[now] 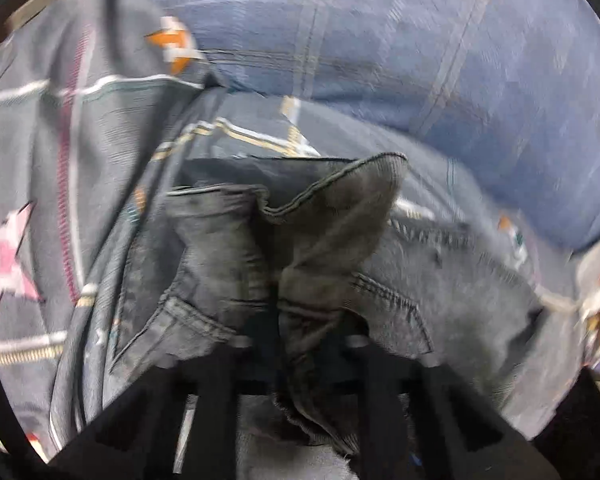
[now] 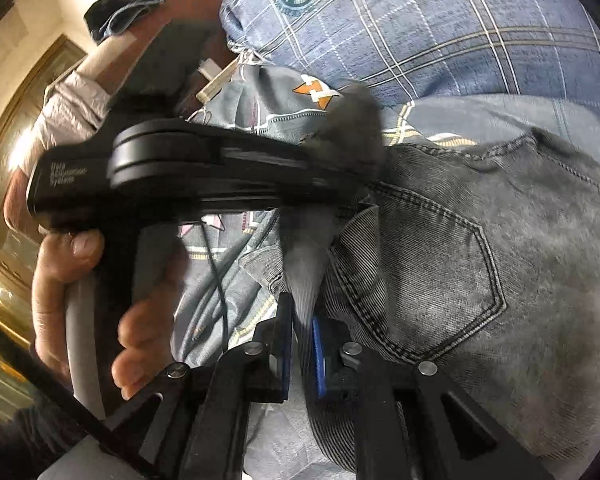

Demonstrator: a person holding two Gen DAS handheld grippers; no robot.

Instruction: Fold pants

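Note:
Grey denim pants [image 1: 440, 280] lie bunched on a patterned bedsheet. My left gripper [image 1: 296, 344] is shut on a raised fold of the waistband, which stands up between its fingers. In the right wrist view the pants [image 2: 520, 240] show a stitched back pocket [image 2: 420, 272]. My right gripper [image 2: 306, 344], with blue pads, is shut on a thin edge of the same denim just left of that pocket. The left gripper [image 2: 364, 168] reaches across that view, held by a person's hand [image 2: 68, 280], its tips buried in grey cloth.
A grey bedsheet [image 1: 40, 152] with white lines and orange and pink motifs lies under the pants. A blue plaid pillow [image 2: 460, 32] sits behind them. A thin black cable [image 2: 216, 272] runs over the sheet. Wooden panelling [image 2: 16, 152] stands at the left.

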